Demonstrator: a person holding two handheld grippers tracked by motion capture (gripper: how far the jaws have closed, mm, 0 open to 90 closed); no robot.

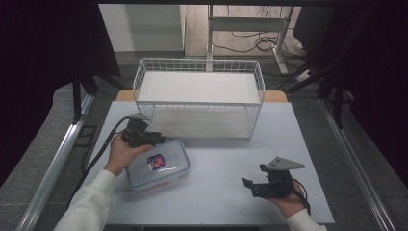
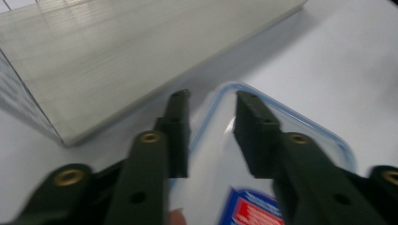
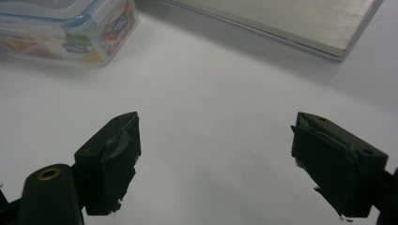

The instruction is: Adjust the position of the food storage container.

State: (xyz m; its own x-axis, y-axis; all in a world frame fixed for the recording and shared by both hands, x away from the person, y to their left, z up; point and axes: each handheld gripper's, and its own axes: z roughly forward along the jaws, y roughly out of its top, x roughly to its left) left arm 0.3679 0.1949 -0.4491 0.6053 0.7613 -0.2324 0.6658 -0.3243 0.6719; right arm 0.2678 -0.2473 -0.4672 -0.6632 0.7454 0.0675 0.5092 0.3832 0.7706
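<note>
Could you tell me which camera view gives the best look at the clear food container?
The high view: the whole container shows, lid on, beside the left gripper. The left gripper view gives only a blurred stretch of its lid; the right gripper view catches one corner.

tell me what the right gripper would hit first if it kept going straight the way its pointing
Probably nothing soon: the right gripper, jaws wide open, faces bare table. Further along that line lies the edge of the wire basket's base. The clear plastic container sits off to the side, though depth is hard to judge.
</note>
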